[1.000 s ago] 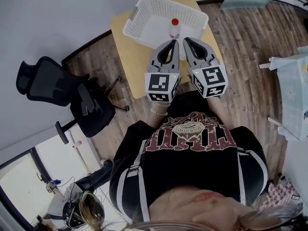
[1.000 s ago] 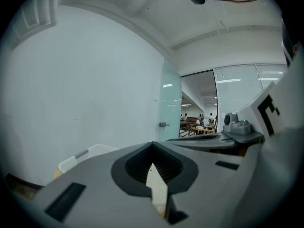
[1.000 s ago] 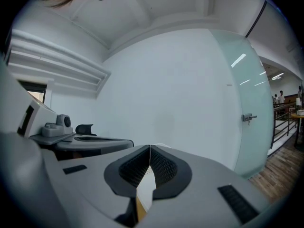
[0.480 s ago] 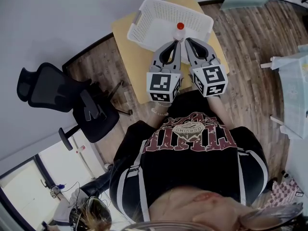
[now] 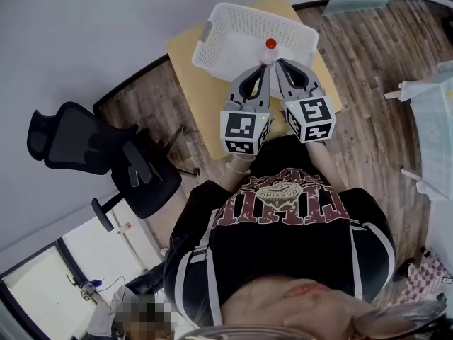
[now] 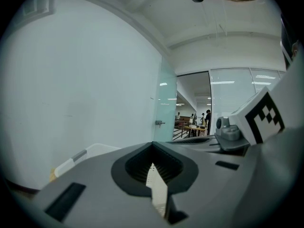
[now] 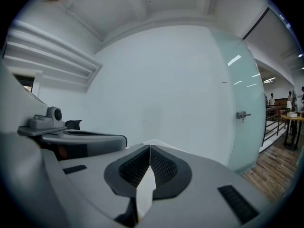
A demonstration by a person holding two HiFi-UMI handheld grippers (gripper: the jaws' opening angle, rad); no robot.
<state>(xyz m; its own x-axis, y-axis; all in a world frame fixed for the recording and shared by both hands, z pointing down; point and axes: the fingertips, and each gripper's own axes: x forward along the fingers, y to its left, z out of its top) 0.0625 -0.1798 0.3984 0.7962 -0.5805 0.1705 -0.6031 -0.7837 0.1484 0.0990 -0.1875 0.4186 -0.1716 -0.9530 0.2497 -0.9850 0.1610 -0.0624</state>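
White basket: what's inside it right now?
A bottle with a red cap stands inside the white basket, near its front wall. The shut left claw and right claw cover its lower part and the basket floor there.

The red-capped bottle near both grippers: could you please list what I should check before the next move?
1. Left gripper empty: ok, jaws together on nothing.
2. Right gripper empty: ok, likewise.
3. Jaws open for the bottle: not ok, both shut.
4. Bottle upright, red cap on: ok.
5. Bottle inside the white basket: cannot tell from the head view.
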